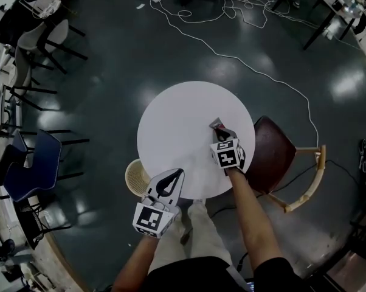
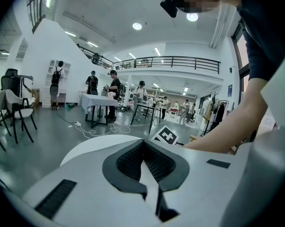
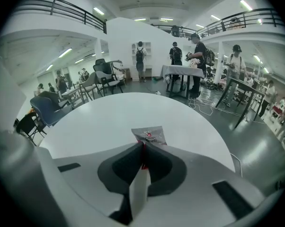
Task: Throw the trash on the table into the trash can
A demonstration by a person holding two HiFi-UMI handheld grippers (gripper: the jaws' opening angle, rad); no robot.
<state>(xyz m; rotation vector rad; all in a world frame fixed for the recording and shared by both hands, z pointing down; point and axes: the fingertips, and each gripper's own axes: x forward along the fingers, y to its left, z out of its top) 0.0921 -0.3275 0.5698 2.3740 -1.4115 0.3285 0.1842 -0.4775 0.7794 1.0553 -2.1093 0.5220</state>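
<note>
Woven trash can (image 1: pixel 136 176) stands on the floor just left of the left gripper (image 1: pixel 177 175), partly under the round white table (image 1: pixel 171 114). Left fingers pressed together, nothing between them, over the table's near edge. Right gripper (image 1: pixel 219 129): fingers pinched narrow on the near edge of a silver snack wrapper (image 3: pixel 150 135). The rest of it lies on the table beyond the fingertips.

The wrapper (image 1: pixel 217 124) lies on the table (image 1: pixel 171 117), toward its right side. What seems a trash can (image 1: pixel 134 176) stands at the table's near-left edge. A chair (image 1: pixel 274 154) stands right of the table.
</note>
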